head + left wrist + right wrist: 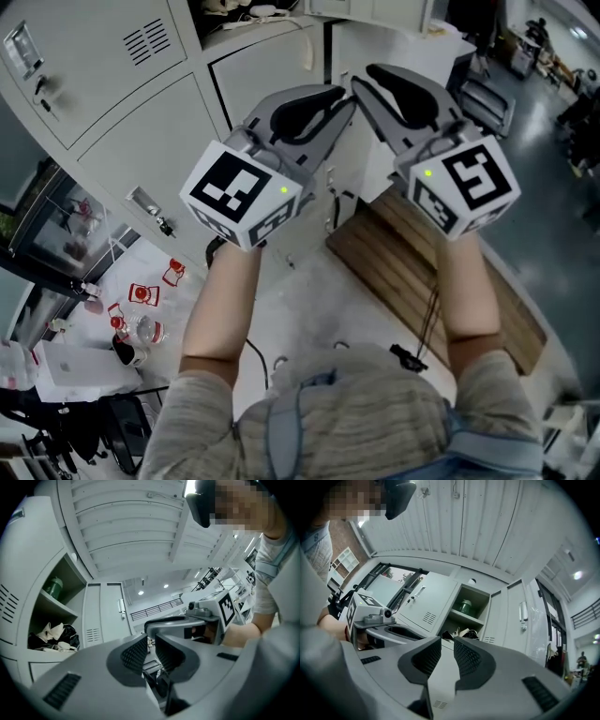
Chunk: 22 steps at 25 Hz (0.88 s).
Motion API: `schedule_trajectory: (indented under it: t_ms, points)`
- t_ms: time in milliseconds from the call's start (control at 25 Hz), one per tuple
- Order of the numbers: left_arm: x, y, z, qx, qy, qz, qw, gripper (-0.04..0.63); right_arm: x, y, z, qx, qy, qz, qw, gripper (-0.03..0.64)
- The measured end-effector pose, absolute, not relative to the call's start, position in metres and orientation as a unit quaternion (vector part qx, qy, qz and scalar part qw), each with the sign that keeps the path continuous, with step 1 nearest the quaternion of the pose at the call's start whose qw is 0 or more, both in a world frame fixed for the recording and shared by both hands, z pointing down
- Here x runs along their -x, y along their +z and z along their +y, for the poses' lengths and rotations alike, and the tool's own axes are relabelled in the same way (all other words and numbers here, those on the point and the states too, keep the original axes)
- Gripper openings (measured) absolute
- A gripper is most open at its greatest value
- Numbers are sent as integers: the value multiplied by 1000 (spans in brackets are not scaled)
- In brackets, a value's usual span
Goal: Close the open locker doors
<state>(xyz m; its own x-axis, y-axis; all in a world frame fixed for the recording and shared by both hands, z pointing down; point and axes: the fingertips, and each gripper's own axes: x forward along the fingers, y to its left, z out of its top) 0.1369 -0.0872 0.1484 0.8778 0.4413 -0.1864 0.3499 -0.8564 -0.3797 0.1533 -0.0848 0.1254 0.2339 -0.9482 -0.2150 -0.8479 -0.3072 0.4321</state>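
While one locker compartment, holding a green bottle, stands open at left, closing appears not yet begun: the left gripper and right gripper hover clear of it, jaws narrowly parted, empty.

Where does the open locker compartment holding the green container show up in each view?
Head view: top edge, left of centre. Only the lower part of the open compartment shows, with its crumpled clutter; the green container is out of frame.
Left gripper view: far left, open compartment, green container on its shelf.
Right gripper view: centre, open compartment, green container.
Shared landmark: the crumpled clutter below the shelf.
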Motion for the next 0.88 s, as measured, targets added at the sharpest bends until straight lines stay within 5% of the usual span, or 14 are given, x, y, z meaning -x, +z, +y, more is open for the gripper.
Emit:
schedule_trajectory:
  t_ms: [880]
  points:
    - [-291,158,-26,932,131,-293,170,48,-310,138,-21,-827,-194,-518,104,84]
